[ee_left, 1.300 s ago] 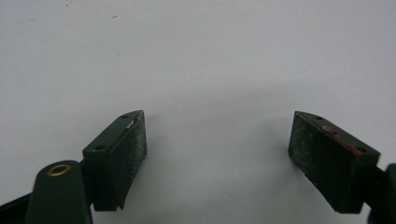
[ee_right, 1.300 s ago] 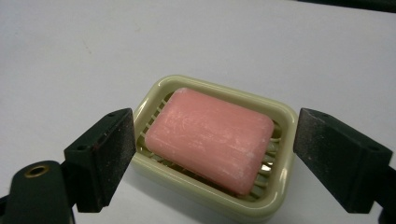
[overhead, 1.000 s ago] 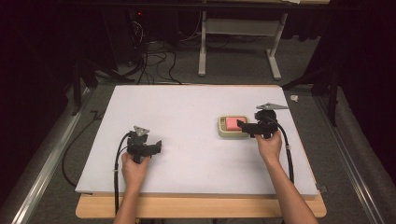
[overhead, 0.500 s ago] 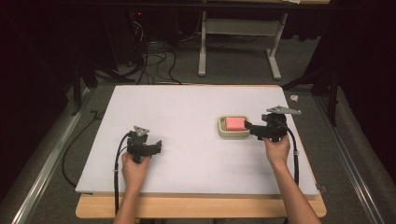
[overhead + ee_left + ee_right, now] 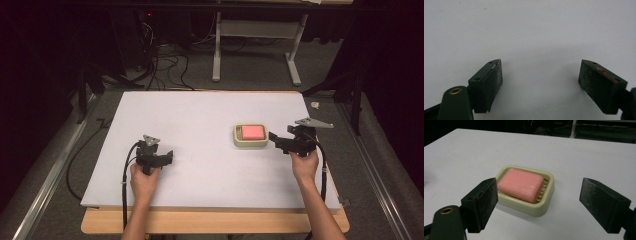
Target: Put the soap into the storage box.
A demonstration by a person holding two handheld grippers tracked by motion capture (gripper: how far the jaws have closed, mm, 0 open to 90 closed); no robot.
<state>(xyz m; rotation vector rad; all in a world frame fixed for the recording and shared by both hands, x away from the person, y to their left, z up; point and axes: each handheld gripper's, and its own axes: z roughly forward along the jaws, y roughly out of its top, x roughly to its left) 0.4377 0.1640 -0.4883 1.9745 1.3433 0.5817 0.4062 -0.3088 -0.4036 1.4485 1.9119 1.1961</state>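
From the high view I am seeing the left hand-held gripper sitting lower left on the white surface, and the right hand-held gripper just right of the soap dish holding the pink soap. In the left gripper view its jaws are standing wide apart over bare surface. In the right gripper view the jaws are gaping, the dish lying centre frame just beyond them

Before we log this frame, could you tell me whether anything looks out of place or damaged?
Nothing stands out. The pink soap lies flat in its cream dish, which sits level on the white table. Both tools, left and right, are open and empty.
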